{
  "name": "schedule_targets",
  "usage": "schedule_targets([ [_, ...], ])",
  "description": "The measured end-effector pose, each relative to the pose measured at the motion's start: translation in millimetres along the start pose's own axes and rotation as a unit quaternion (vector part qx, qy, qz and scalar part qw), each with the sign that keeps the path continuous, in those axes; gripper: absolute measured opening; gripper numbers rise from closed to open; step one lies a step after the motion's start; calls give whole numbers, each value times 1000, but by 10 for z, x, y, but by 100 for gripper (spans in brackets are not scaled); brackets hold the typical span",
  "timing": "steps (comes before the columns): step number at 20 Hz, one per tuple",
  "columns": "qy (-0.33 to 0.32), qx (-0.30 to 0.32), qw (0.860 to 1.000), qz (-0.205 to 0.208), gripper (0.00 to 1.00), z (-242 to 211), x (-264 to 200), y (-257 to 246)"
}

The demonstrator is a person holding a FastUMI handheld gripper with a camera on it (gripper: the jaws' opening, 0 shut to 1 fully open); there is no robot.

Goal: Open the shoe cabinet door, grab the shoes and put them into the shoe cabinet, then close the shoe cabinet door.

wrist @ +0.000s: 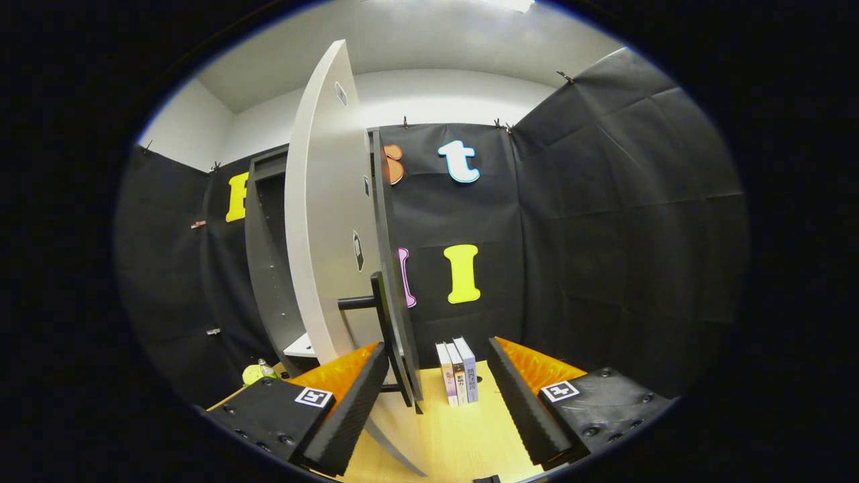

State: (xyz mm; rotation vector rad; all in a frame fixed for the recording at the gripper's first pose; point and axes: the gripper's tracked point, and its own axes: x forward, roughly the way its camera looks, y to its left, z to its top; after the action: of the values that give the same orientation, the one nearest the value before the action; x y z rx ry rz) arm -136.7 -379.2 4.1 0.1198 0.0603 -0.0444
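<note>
Largest first: shoe cabinet (pixel 268 268) stands on the worktop (pixel 463 436) at our 10–11 o'clock, dark carcass open on the inside, a pale shelf low in it. Its door (pixel 322 221) is swung well out, pale inner face toward us, dark outer edge running down to just ahead of the tongs (pixel 436 402). Door handle (pixel 376 302), a dark bar on short stand-offs, sits on that edge at 12 o'clock, slightly left of the gap. Tongs are spread wide, nothing between the fingers; the door's bottom edge passes just inside the left finger (pixel 349 409), and we can't tell if it touches. Three books (pixel 458 372) stand upright beyond the fingers at 12–1 o'clock, near the door edge. A small yellow-green item (pixel 255 372) lies by the cabinet base at 9 o'clock; too small to identify. Shoes: none that we can make out here, so presumably they're off to one side. Our read: door-opening step is about done. To finish cleanly, we'd back the tongs straight off the door edge without dragging it shut, keep them open, then swing toward the shoes, keeping clear of the books. Risk: left finger catching the door as we turn.
</note>
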Motion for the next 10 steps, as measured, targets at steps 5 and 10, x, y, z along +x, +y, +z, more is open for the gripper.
schedule_targets([
  [5, 4, 11, 1000, 24, 97, -116, -22, 546],
  [10, 10, 1, 998, 61, 97, -232, 64, 1275],
])
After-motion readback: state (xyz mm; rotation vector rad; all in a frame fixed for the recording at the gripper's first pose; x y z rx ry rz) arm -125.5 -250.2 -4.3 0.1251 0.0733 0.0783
